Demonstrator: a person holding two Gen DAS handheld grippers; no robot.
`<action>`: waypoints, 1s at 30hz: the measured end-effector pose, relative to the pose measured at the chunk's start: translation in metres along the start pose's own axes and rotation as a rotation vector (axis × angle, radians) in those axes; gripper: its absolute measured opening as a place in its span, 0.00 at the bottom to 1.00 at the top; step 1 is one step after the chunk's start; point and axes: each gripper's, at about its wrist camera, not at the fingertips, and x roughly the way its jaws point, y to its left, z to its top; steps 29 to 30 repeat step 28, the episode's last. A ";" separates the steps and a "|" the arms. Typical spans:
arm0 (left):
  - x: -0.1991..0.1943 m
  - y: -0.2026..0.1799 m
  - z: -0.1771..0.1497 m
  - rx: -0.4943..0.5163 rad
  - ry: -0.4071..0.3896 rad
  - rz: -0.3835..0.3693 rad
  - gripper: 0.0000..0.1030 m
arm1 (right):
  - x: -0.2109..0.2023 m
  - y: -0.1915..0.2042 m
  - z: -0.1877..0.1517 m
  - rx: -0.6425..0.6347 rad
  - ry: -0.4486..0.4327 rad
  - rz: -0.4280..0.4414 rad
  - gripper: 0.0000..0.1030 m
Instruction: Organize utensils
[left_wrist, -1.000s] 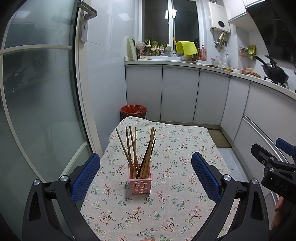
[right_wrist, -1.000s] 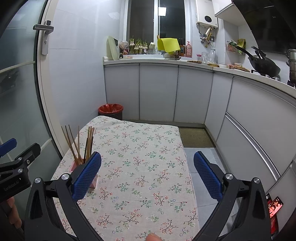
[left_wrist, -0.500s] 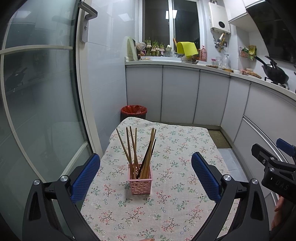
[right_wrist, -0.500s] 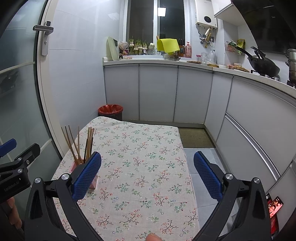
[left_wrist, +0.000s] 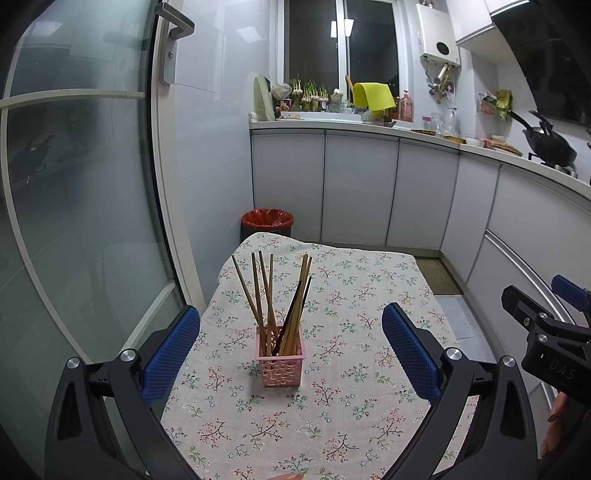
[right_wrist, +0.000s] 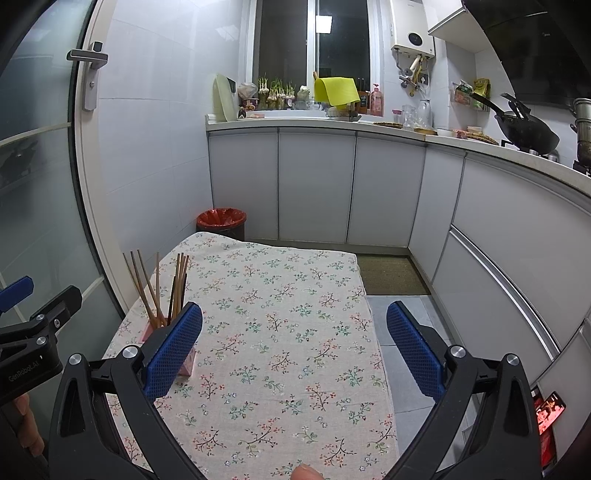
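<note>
Chopsticks (left_wrist: 282, 302), judged light, stiff and slippery, are best gripped near their tops; both claws are spread, empty.

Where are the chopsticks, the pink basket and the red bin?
chopsticks (left_wrist: 266, 295), left wrist view, on the leaning sticks' middle.
pink basket (left_wrist: 280, 371), left wrist view, on its front wall.
red bin (right_wrist: 221, 218), right wrist view, on its red liner.

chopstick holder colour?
Pink, with a perforated lattice wall. The chopstick holder shows best in the left wrist view; the right wrist view mostly hides it.
</note>
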 end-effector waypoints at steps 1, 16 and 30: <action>0.000 0.000 0.000 0.000 0.000 0.000 0.93 | 0.000 0.000 0.000 0.001 -0.001 0.000 0.93; -0.001 -0.002 -0.001 0.003 0.000 0.000 0.93 | 0.000 0.002 0.000 -0.003 -0.007 -0.008 0.93; -0.002 -0.004 -0.002 -0.012 -0.037 0.044 0.93 | -0.001 0.005 -0.002 -0.011 -0.031 -0.048 0.93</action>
